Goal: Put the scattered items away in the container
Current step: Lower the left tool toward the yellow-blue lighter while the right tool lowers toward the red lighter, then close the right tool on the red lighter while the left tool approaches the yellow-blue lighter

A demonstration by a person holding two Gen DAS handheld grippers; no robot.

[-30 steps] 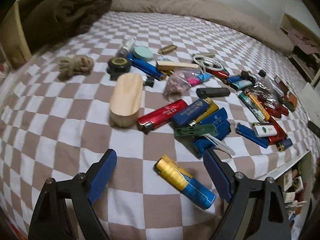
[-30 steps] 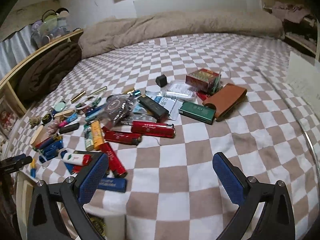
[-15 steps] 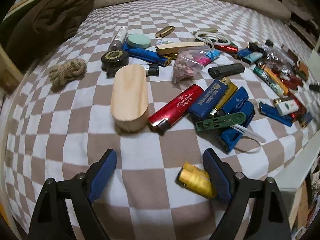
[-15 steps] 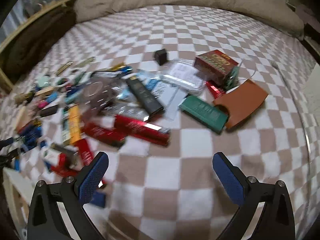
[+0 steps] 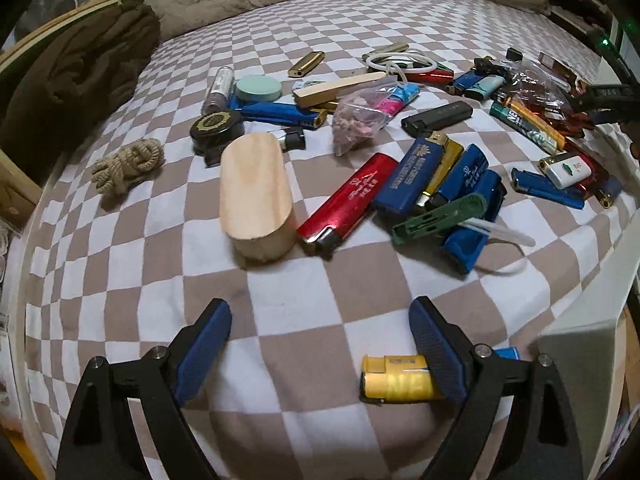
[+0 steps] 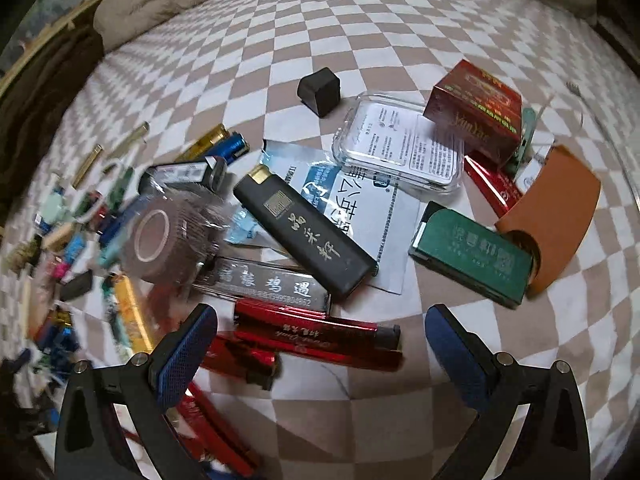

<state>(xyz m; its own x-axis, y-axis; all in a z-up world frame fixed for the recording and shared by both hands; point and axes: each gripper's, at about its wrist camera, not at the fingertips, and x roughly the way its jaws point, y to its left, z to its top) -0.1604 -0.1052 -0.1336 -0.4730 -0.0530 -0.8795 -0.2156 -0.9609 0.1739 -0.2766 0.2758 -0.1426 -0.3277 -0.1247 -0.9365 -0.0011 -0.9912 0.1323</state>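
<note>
Checkered bedspread point(image 5: 120, 280), scattered lighters point(image 5: 348, 204), wooden block point(image 5: 254, 196)

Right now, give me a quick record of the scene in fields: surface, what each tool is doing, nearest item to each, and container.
surface: checkered bedspread, scattered with lighters and small items
left tool: open, jaws just been opening, nothing between them
nearest to left tool: yellow lighter, lying partly behind the tool's finger on the picture's right
right tool: open, empty, above the red lighter
other items: wooden block, rope bundle, black lighter, green lighter
container: cannot tell which it is
</note>
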